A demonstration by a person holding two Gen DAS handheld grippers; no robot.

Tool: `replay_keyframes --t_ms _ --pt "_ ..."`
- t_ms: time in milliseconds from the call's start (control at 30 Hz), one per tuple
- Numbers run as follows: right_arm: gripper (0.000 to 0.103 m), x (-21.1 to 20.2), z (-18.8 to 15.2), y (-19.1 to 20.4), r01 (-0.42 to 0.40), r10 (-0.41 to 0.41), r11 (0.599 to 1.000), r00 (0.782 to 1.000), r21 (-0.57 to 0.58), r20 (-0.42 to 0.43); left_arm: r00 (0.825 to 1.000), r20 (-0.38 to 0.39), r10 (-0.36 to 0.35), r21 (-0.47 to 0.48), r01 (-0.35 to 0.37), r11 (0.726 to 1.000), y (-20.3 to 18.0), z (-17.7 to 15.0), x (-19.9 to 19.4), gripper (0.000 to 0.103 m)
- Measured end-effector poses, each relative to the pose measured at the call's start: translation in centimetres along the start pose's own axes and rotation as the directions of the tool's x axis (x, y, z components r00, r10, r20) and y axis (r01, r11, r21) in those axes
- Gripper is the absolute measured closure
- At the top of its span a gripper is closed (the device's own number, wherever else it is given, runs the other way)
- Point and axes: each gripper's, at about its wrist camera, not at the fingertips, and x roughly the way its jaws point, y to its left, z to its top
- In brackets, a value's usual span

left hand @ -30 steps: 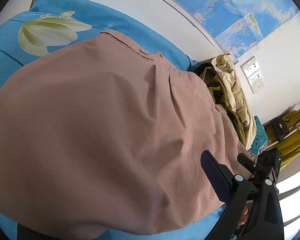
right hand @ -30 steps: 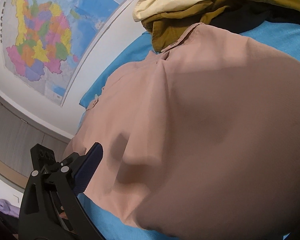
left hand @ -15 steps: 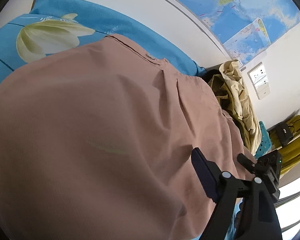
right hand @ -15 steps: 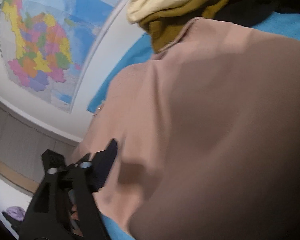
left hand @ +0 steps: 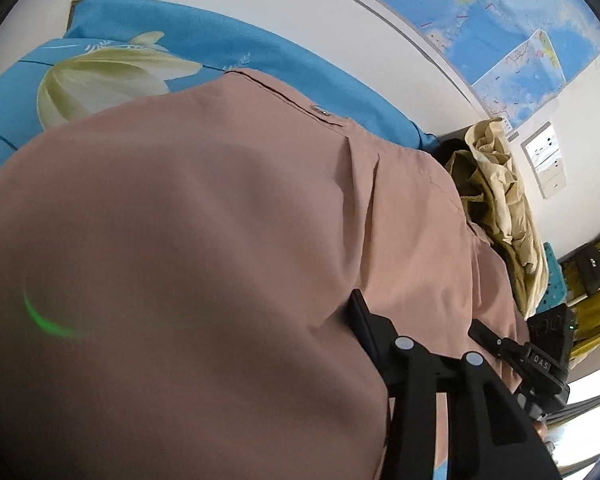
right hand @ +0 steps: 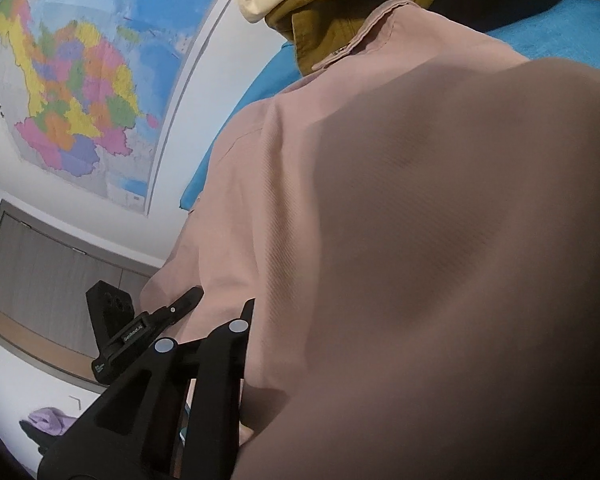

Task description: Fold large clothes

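A large dusty-pink garment (left hand: pixel 220 240) lies spread over a blue flowered bedsheet (left hand: pixel 220 48) and fills most of both views. In the left wrist view my left gripper (left hand: pixel 420 324) straddles a raised fold near the garment's near edge. Its jaws are closing, still fairly wide, with cloth between them. In the right wrist view the pink garment (right hand: pixel 420 200) bulges close to the lens. My right gripper (right hand: pixel 220 300) is at the cloth's left edge, its jaws closing to a narrow gap that pinches a strip of fabric.
A heap of cream and olive clothes (left hand: pixel 496 184) sits at the far end of the bed, seen in the right view as cream and olive clothes (right hand: pixel 320 12). A wall map (right hand: pixel 80 80) hangs behind. Wall sockets (left hand: pixel 548 164) and a yellow garment (left hand: pixel 596 312) lie to the right.
Both grippers have closed in from wide open onto the garment's edge. Each has pushed a little further over the cloth, which now fills more of both views.
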Motion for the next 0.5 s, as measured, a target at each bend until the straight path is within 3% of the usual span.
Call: replay_keyframes --t_ms 67,100,167,200,233,333,500 --pt "0.076 0.0 0.2 -0.1 -0.024 0.024 1.000 1.000 0.020 -0.010 1.000 -0.004 -0.011 0.000 0.011 1.000 0.1 0.1 0.0 0.058" --pt "0.074 0.0 0.3 0.1 -0.031 0.032 0.999 0.999 0.016 -0.020 1.000 -0.010 -0.026 -0.004 0.026 1.000 0.2 0.2 0.0 0.053" --pt "0.083 -0.1 0.2 0.5 -0.003 0.003 1.000 1.000 -0.009 -0.020 0.998 -0.028 -0.047 -0.002 0.047 0.999 0.2 0.5 0.1 0.049" --pt "0.086 -0.1 0.1 0.7 0.008 -0.008 1.000 1.000 -0.022 -0.017 0.998 -0.036 -0.046 0.003 0.047 0.999 0.3 0.6 0.0 0.051" --pt "0.088 -0.3 0.1 0.9 0.005 -0.005 1.000 1.000 -0.026 -0.009 0.998 -0.037 -0.043 0.001 0.043 0.999 0.3 0.7 -0.1 0.064" --pt "0.090 -0.9 -0.1 2.3 0.017 -0.017 0.997 1.000 -0.070 0.004 0.994 -0.043 -0.098 -0.025 0.097 0.995 0.7 1.4 -0.6 0.081" --pt "0.091 -2.3 0.6 7.8 -0.004 0.010 0.979 1.000 -0.203 0.030 0.992 -0.007 -0.126 0.022 0.126 0.992 0.0 3.7 -3.8 0.086"
